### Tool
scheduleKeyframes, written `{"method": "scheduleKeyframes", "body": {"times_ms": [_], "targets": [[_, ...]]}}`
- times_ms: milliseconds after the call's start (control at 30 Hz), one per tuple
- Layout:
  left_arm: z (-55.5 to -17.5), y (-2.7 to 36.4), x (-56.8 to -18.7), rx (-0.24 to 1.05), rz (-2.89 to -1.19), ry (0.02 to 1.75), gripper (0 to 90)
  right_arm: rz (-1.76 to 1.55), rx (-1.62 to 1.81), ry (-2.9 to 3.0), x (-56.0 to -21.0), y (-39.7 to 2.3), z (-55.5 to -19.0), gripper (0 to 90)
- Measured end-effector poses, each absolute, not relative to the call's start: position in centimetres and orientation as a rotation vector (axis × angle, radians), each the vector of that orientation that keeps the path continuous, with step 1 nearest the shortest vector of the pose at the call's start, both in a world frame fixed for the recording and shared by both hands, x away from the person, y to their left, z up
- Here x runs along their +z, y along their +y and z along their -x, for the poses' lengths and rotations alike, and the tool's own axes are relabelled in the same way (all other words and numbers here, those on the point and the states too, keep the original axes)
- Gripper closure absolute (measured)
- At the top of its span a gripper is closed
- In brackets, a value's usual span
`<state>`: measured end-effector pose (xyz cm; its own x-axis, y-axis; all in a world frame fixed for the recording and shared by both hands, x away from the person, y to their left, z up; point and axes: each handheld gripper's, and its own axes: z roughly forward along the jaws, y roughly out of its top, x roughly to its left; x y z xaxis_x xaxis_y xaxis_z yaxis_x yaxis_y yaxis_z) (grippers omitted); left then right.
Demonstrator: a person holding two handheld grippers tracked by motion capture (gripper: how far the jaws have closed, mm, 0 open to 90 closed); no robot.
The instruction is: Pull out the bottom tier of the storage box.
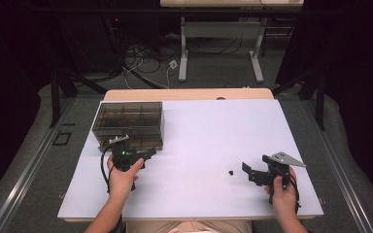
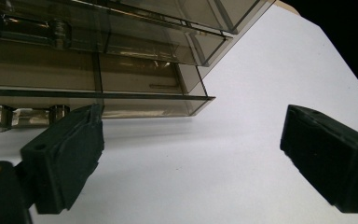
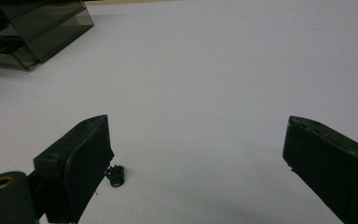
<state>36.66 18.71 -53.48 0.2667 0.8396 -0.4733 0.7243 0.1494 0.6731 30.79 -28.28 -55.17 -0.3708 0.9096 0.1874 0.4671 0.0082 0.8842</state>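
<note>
Small black part (image 3: 116, 176) beside right tongs (image 3: 193, 154), untouched

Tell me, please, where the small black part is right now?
In the high view, the small black part lies on the white table, just left of the right tool.

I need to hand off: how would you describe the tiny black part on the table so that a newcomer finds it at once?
Start from the white table top, whose far left corner holds a smoky clear plastic compartment box. Go to the near right, where the right gripper hovers with open jaws. Just left of its jaw tips lies the small black knobbly part, the one loose speck on the bare white surface, far smaller than anything else.
</note>
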Motion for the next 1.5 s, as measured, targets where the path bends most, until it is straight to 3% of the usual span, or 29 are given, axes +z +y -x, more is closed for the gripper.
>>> {"method": "scheduleKeyframes", "body": {"times_ms": [200,1500], "targets": [[-36.7,18.6,-53.4,0.186,-1.62,1.491,0.5,-1.422,1.329,1.863,-55.1,-28.3,-30.7,7.4],[-37.0,20.4,-52.1,0.247,-1.757,1.503,0.6,-1.413,1.316,1.878,-55.2,-28.3,-30.8,7.4]]}}
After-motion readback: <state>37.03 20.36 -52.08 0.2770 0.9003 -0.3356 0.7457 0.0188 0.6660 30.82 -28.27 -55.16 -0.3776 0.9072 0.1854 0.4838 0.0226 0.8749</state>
